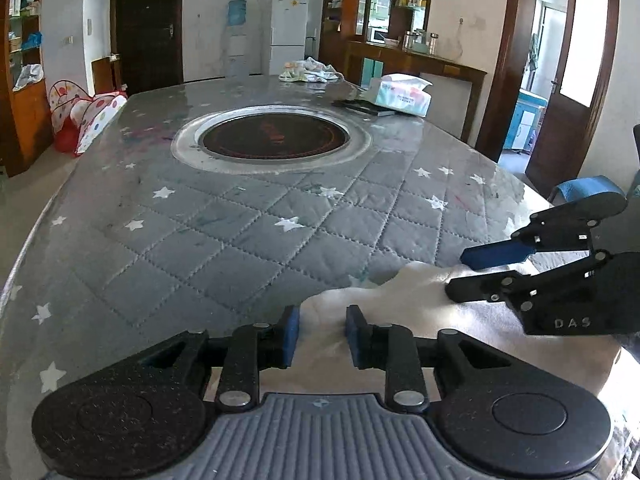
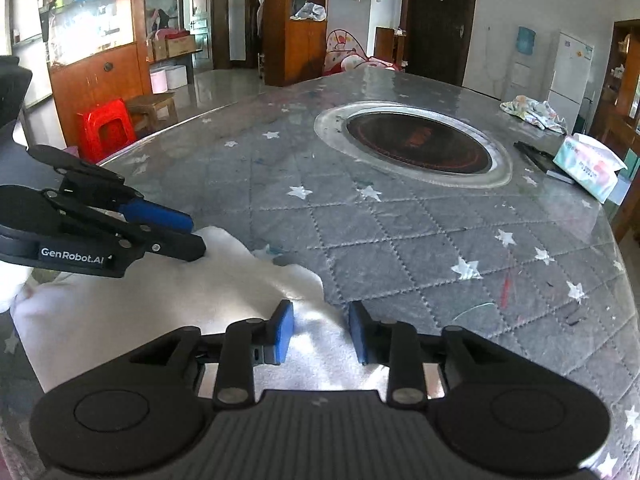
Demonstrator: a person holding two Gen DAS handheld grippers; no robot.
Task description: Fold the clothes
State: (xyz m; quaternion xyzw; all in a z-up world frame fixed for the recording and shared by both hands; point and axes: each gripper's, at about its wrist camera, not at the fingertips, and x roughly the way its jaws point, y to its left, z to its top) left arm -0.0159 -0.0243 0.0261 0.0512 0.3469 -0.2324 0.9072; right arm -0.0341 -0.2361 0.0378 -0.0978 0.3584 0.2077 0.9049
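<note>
A white garment (image 1: pixel 400 304) lies bunched at the near edge of the grey star-patterned table (image 1: pixel 240 232). My left gripper (image 1: pixel 322 332) is open, its blue pads (image 1: pixel 292 332) standing either side of the garment's far edge, with cloth showing in the gap. My right gripper (image 1: pixel 456 276) comes in from the right, its fingers apart over the same cloth. In the right wrist view the garment (image 2: pixel 160 300) spreads to the left, the right gripper (image 2: pixel 320 332) is open over its far edge, and the left gripper (image 2: pixel 196 236) rests on the cloth's left part.
A round inset cooktop (image 1: pixel 274 136) sits mid-table. A tissue pack (image 1: pixel 402 94), a dark flat item (image 1: pixel 360 106) and a crumpled printed cloth (image 1: pixel 310 70) lie at the far end. A red stool (image 2: pixel 106 128) stands off the table's left side.
</note>
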